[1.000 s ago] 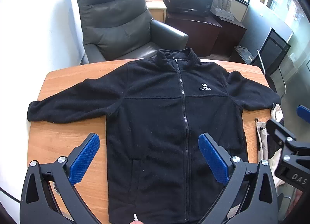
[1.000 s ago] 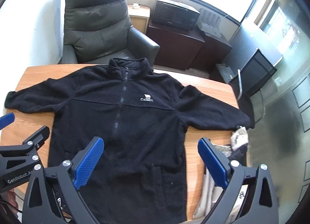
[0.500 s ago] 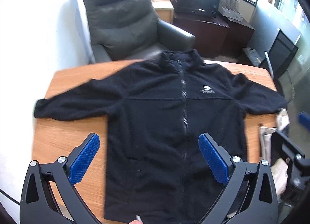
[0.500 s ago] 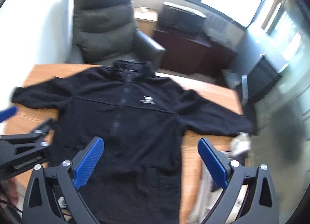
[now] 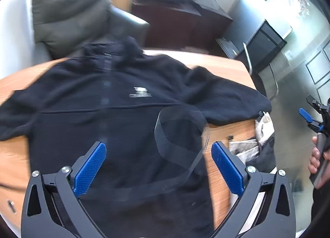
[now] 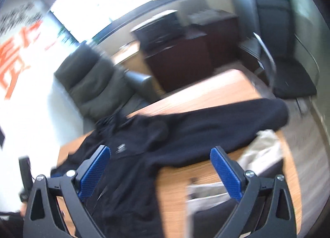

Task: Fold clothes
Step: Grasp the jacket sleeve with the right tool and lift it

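A black fleece zip jacket (image 5: pixel 115 118) with a white chest logo lies face up and spread out on the wooden table (image 5: pixel 226 67). Its right sleeve (image 6: pixel 222 122) stretches to the table's right edge. My left gripper (image 5: pixel 157 165) is open and empty, above the jacket's lower right body. My right gripper (image 6: pixel 159 171) is open and empty, above the jacket's right side, near where the sleeve joins the body. The right gripper also shows in the left wrist view (image 5: pixel 309 119), held by a hand off the table's right side. Both views are blurred.
A dark leather armchair (image 5: pixel 68 9) stands behind the table. A dark cabinet (image 5: pixel 181 17) and a black metal-framed chair (image 6: pixel 288 73) are at the back right. Light cloth and papers (image 6: pixel 255 155) lie at the table's right edge.
Both grippers have swung to the right. The left view now centres on the jacket's right half; the right view has tilted and turned toward the right sleeve. The jacket has not moved.
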`<state>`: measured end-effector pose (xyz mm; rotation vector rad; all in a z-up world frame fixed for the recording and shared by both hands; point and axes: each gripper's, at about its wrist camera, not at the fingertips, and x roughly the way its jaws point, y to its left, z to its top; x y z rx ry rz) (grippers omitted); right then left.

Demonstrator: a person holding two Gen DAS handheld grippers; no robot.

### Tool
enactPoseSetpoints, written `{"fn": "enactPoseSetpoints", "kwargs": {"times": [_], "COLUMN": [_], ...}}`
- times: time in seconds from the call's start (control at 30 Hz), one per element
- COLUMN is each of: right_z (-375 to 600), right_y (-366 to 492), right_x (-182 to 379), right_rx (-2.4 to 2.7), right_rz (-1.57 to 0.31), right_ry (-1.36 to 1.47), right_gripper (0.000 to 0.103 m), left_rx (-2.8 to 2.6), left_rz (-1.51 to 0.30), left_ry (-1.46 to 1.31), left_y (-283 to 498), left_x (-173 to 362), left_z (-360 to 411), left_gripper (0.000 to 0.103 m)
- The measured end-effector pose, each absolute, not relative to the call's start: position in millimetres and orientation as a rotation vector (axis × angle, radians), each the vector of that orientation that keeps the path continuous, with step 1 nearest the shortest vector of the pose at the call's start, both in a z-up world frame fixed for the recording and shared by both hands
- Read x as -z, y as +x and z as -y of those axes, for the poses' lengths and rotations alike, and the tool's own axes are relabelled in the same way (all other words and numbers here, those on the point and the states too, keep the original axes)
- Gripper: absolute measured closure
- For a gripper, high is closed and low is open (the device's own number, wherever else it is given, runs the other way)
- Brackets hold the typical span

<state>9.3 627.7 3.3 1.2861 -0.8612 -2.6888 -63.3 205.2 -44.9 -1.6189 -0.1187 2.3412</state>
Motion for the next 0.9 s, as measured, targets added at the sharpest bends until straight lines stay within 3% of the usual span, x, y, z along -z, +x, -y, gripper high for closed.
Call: {"fn": "enactPoseSetpoints", "kwargs": {"times": [0.27, 0.4, 0.57, 0.63, 0.7, 0.77, 0.8, 0.9], "right_z": [-839, -872, -891, -893, -893, -887, -883, -862], "right_y": [8, -8, -26, -31, -35, -33, -32, -25], "right_x": [121, 181, 233, 245, 249, 239, 230, 181], "right_rx": [2.583, 2.467, 2.345, 2.331, 2.352, 2.412, 2.441, 2.557], "right_rz": [1.231, 1.241, 1.474, 1.5, 1.489, 1.435, 1.405, 1.26], "right_ry": [1.495, 1.589, 1.444, 1.435, 1.431, 1.394, 1.365, 1.236], "right_gripper": [0.003, 0.003, 0.01, 0.019, 0.059, 0.076, 0.082, 0.089], "left_rx": [-2.291, -2.376, -2.52, -2.587, -2.651, -2.693, -2.713, -2.757], "left_rz": [0.176, 0.168, 0.19, 0.218, 0.217, 0.169, 0.134, 0.036], "left_ry": [-1.666, -1.682, -1.709, -1.718, -1.727, -1.744, -1.756, -1.77], "left_y": [-117, -125, -118, -113, -103, -96, -91, -76], "left_x": [114, 117, 94, 82, 67, 58, 53, 37], "left_z": [-275, -272, -219, -192, -163, -141, -130, -96], "left_gripper": [0.0, 0.0, 0.0, 0.0, 0.0, 0.0, 0.0, 0.0]}}
